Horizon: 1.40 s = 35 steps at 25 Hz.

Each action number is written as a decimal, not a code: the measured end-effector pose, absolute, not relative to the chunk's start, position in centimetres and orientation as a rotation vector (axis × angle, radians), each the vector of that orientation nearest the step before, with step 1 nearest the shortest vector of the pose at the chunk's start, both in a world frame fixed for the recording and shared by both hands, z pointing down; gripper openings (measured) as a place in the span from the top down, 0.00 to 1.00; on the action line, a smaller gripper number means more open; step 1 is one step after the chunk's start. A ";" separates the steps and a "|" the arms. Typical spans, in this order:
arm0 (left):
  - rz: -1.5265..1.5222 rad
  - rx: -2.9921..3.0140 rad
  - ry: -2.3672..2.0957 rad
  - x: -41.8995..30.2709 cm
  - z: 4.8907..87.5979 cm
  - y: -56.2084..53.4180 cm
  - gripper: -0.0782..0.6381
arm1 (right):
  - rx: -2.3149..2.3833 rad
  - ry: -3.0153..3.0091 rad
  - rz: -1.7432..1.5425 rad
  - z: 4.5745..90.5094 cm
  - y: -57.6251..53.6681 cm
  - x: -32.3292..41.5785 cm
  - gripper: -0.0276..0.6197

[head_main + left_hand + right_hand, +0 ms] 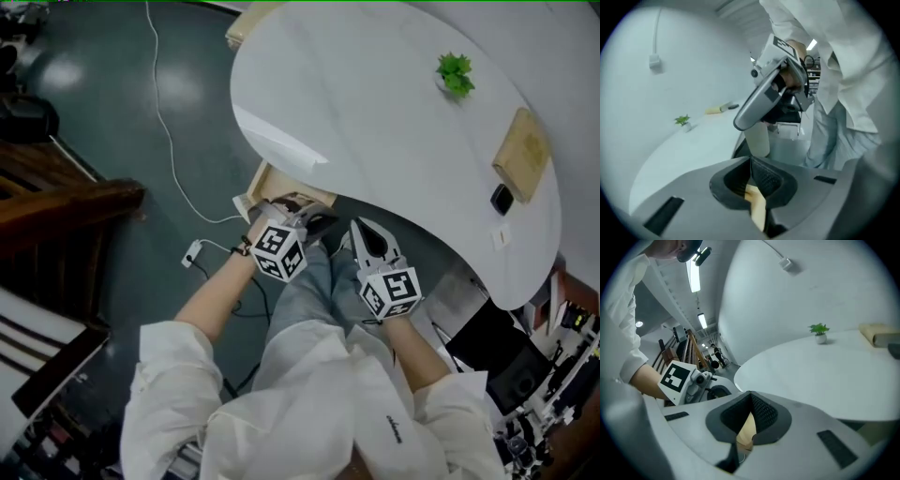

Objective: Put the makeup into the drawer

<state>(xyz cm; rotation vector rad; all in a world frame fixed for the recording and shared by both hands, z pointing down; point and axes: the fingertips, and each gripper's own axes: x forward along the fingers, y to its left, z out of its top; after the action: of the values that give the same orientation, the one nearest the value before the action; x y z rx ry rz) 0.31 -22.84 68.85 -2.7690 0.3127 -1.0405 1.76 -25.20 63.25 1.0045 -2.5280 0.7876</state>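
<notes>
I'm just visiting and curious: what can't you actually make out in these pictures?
Inside of the drawer: head view, covered by the table edge and the left gripper.
Makeup: not seen in any view.
Small black thing on the table: head view, too small to name.

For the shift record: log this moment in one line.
left gripper: shut, empty | right gripper: shut, empty | light wooden drawer: pulled out under round white table | both grippers: in front of drawer

White table [375, 131], green plant [455, 73], b/w-patterned cube [280, 251], tan drawer [257, 185]
</notes>
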 end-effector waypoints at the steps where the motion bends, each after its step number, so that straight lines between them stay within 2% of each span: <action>1: -0.992 -2.791 0.386 0.5 66.7 -23.1 0.85 | 1.029 -2.540 0.769 61.7 -25.5 2.4 0.93; 6: -0.702 -2.923 0.780 0.8 55.9 -24.9 0.85 | 1.213 -2.572 0.706 54.4 -26.9 7.0 0.93; 12: -0.181 -3.013 1.267 -0.9 44.4 -27.3 0.85 | 1.406 -2.631 0.540 45.6 -27.5 12.7 0.93; 20: 0.204 -2.756 1.633 -5.5 31.2 -28.9 0.85 | 1.718 -2.605 0.312 36.9 -27.4 21.7 0.93; 25: 0.229 -2.595 1.643 -7.3 26.4 -28.6 0.85 | 1.875 -2.613 0.195 32.3 -26.8 26.0 0.93; 35: 0.150 -2.454 1.630 -7.3 25.0 -26.9 0.85 | 2.058 -2.545 0.094 29.5 -25.9 32.3 0.93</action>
<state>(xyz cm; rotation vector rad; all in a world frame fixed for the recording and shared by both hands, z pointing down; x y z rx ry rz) -7.31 -26.87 24.97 -2.4537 1.6302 0.1505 32.26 -25.87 29.53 2.0580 -2.5445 0.0940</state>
